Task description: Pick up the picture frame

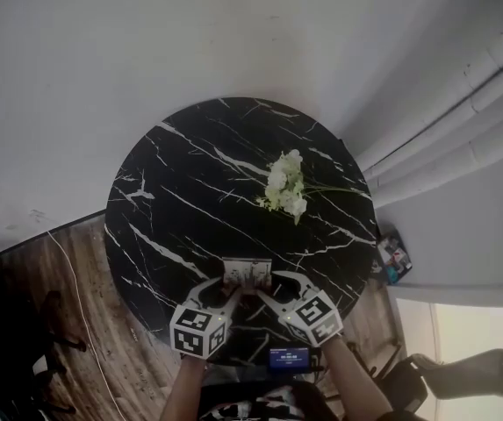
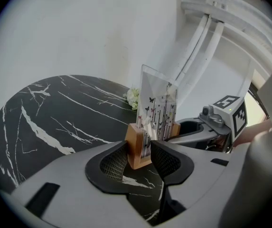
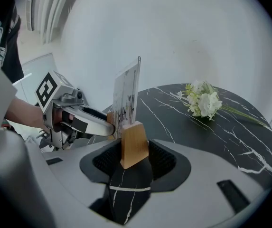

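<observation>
The picture frame (image 1: 247, 273) is stood upright near the marble table's (image 1: 190, 191) near edge, its wooden base (image 2: 136, 148) set crosswise, one end clasped by the left gripper (image 2: 140, 156), the other by the right gripper (image 3: 135, 158).

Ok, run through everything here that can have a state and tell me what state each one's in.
picture frame: upright, gripped at both wooden ends of its base.
left tool: shut on one wooden end block of the frame.
right tool: shut on the other wooden end block.
white flower bunch: lying on its side on the marble table, apart from the frame, untouched.
</observation>
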Tool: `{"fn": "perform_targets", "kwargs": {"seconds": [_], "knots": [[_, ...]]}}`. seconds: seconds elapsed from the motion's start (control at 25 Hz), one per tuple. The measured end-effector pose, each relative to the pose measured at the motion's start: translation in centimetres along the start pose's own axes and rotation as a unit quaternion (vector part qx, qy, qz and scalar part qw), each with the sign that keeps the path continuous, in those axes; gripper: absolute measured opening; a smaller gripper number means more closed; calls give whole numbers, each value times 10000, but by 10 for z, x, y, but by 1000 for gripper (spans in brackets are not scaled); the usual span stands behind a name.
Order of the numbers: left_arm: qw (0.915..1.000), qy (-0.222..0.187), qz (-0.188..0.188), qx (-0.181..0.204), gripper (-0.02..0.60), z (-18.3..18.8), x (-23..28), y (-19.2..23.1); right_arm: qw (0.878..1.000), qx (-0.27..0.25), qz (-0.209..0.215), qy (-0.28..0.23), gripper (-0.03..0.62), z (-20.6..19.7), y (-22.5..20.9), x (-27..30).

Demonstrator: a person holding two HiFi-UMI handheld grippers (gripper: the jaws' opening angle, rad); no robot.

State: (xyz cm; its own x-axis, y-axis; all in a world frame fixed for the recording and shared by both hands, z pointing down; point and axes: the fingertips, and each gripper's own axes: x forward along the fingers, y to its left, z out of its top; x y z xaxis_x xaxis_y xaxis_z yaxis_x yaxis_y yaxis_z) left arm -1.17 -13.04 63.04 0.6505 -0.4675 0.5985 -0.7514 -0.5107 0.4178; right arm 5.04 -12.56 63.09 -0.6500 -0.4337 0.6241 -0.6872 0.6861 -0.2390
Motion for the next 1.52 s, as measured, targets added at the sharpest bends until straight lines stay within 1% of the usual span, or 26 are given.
{"fn": "perform_targets", "kwargs": {"seconds": [0.16,0.52,0.76,1.08,1.4,1.52], "knots": [[9999,67,-60,120,160,-2,-5,-11,9999,151,28,-64,166,1,7,-13],[9989,38,-164,429,160,6,-20,-30,9991,222,-223,-273,166,7,18,-35],[9982,132,-240,532,160,4,-30,-40,9980,480,-261,-321,166,4,29,-46],[9966,203,-304,732,160,13,-40,-49,9946,824,-320,-545,166,11,36,-58],[9958,198,-356,822,160,22,-47,-54,9931,842,-446,-677,166,20,39,-66],[9949,214,-367,919,160,25,-47,-58,9926,818,-534,-725,166,22,39,-70]]}}
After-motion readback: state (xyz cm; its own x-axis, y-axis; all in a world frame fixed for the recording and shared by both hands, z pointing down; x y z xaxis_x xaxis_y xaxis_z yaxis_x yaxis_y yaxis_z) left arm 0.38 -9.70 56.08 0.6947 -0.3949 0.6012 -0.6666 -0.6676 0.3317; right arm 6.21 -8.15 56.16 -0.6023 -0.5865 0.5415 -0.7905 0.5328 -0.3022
